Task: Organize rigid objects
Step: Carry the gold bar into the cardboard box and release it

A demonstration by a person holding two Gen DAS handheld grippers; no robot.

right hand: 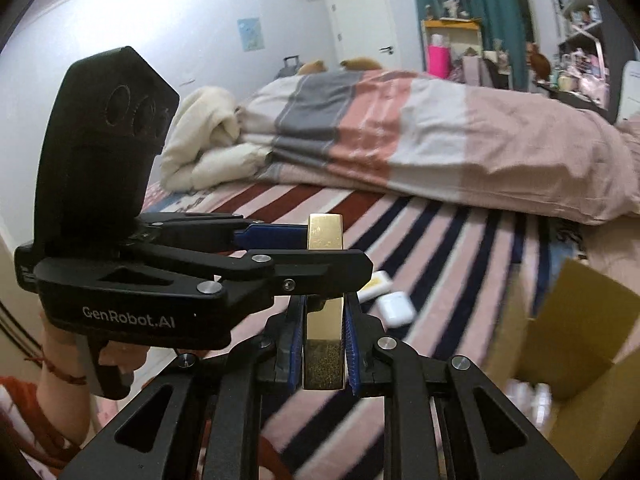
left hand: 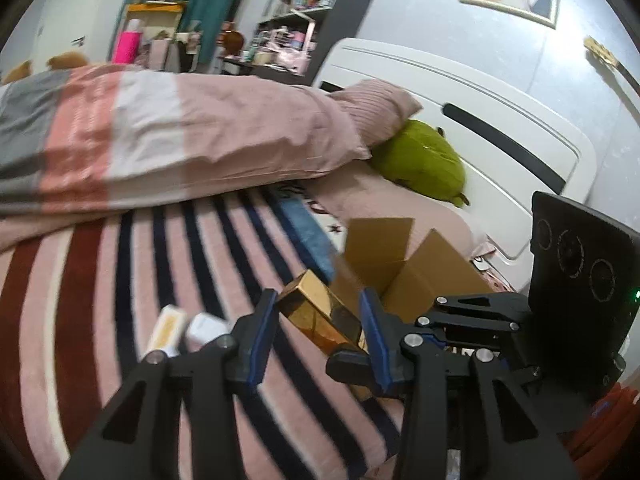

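A shiny gold rectangular box (right hand: 325, 236) is held above the striped bedspread. My right gripper (right hand: 324, 340) is shut on its near end. My left gripper (left hand: 318, 312) is open, its blue pads on either side of the same gold box (left hand: 320, 314) without clearly pressing it. In the right wrist view the left gripper (right hand: 316, 256) crosses in front of the box from the left. An open cardboard box (left hand: 400, 264) stands just behind the gold box and shows at the right in the right wrist view (right hand: 576, 320). Two small white cases (left hand: 188, 330) lie on the bed, also seen in the right wrist view (right hand: 386, 298).
A folded pink, white and grey duvet (left hand: 160, 136) lies across the bed. A green plush (left hand: 424, 160) and pink pillow (left hand: 376, 108) rest by the white headboard (left hand: 500, 120). White items (right hand: 528, 396) lie inside the cardboard box. A cream blanket (right hand: 204, 140) is bundled far left.
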